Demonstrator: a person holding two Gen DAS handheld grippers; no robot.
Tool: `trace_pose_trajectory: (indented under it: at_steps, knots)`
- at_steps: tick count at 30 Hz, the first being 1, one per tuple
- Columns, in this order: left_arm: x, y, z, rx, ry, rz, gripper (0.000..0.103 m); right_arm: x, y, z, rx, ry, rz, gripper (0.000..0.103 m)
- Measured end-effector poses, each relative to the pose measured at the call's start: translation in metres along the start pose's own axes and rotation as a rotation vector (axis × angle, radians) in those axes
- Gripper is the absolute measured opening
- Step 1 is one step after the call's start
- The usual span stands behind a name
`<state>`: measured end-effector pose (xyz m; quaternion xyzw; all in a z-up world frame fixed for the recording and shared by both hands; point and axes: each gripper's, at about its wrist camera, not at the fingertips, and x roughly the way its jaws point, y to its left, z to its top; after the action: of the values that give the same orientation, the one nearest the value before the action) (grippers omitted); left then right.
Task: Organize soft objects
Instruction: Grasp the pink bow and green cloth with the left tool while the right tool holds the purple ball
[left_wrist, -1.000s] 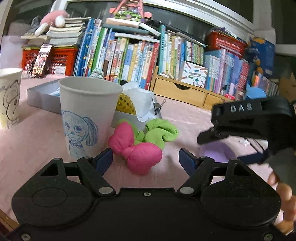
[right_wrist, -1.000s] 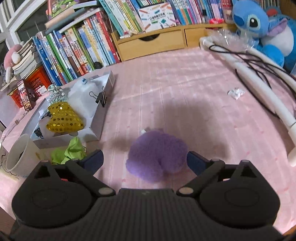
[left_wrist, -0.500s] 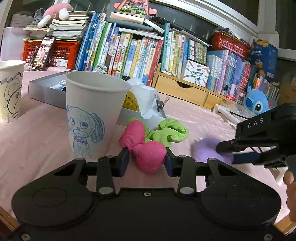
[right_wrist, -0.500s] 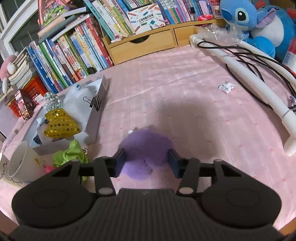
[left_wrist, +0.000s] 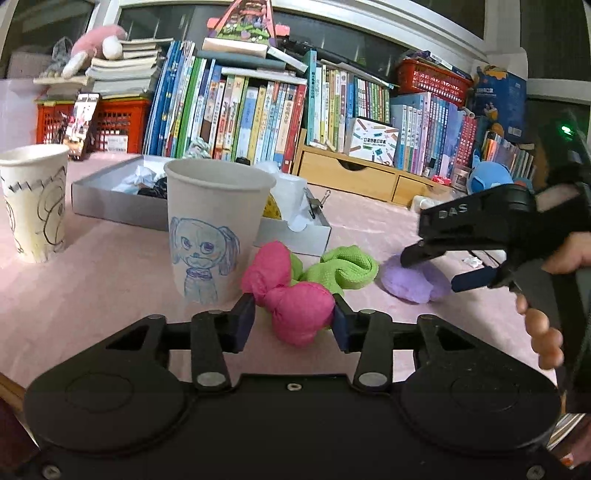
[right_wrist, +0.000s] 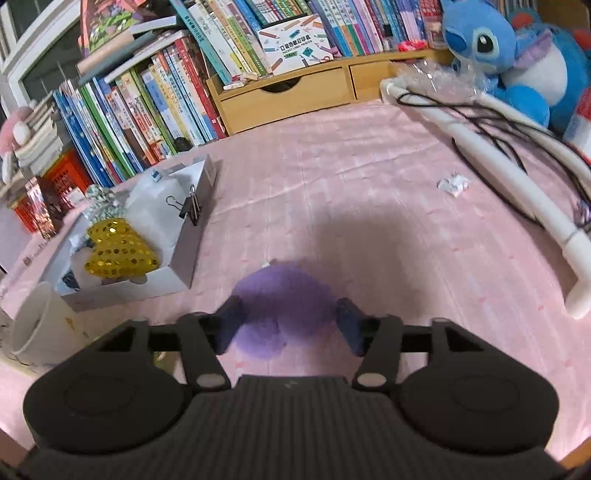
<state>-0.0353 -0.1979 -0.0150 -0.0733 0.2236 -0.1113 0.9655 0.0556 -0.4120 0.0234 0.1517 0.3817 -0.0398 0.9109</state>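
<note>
My left gripper (left_wrist: 293, 319) is shut on a pink bow-shaped soft toy (left_wrist: 291, 295) that rests on the pink tablecloth. A green soft toy (left_wrist: 343, 267) lies just behind it. A paper cup with a blue dog drawing (left_wrist: 210, 229) stands upright to the left of the bow. My right gripper (right_wrist: 288, 325) is shut on a purple plush ball (right_wrist: 284, 314). In the left wrist view the right gripper (left_wrist: 439, 271) pinches the purple ball (left_wrist: 410, 278) from the right, held by a hand.
A grey box (right_wrist: 192, 236) holds a gold sequin heart (right_wrist: 118, 251) and white paper. A second paper cup (left_wrist: 33, 199) stands far left. Books and wooden drawers (right_wrist: 288, 96) line the back. A white tube (right_wrist: 517, 184) with black cables and a blue plush (right_wrist: 509, 48) lie right.
Both grippers went from open to shut: the left closed on the pink bow, the right closed on the purple ball. Both have risen slightly since.
</note>
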Motion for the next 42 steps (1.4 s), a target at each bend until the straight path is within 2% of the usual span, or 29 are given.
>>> trace_pose_trajectory:
  at_steps: [5,9,12,14,20,23,32,34,37,42]
  knots:
    - [0.004,-0.002,-0.002,0.015,0.009,0.017,0.053,0.016,0.011,0.004,-0.032,0.022,-0.013,0.082]
    - [0.009,-0.005,-0.002,0.035,0.011,0.019,0.064,0.023,0.017,0.001,-0.061,0.039,0.011,0.082]
    - [0.016,-0.006,-0.002,0.038,0.026,0.014,0.066,0.024,0.021,-0.003,-0.078,0.044,0.044,0.072]
    - [0.018,-0.006,-0.001,0.035,0.024,0.010,0.068,0.022,0.024,-0.004,-0.086,0.045,0.055,0.058]
    - [0.023,-0.007,0.003,0.021,0.009,-0.010,0.072,0.015,0.034,-0.005,-0.119,0.068,0.097,0.041]
    - [0.024,-0.006,0.003,0.022,0.007,-0.015,0.073,0.011,0.041,-0.007,-0.154,0.084,0.124,0.036]
    - [0.026,-0.001,0.006,0.008,0.000,-0.030,0.071,0.006,0.046,-0.007,-0.139,0.131,0.234,0.035]
    - [0.026,-0.002,0.006,0.006,0.001,-0.034,0.070,0.004,0.049,-0.007,-0.153,0.130,0.239,0.035]
    - [0.028,-0.002,0.007,0.006,0.005,-0.035,0.064,0.002,0.052,-0.006,-0.165,0.131,0.245,0.035]
    - [0.030,0.000,0.007,-0.002,0.006,-0.039,0.064,0.001,0.055,-0.006,-0.192,0.138,0.257,0.035]
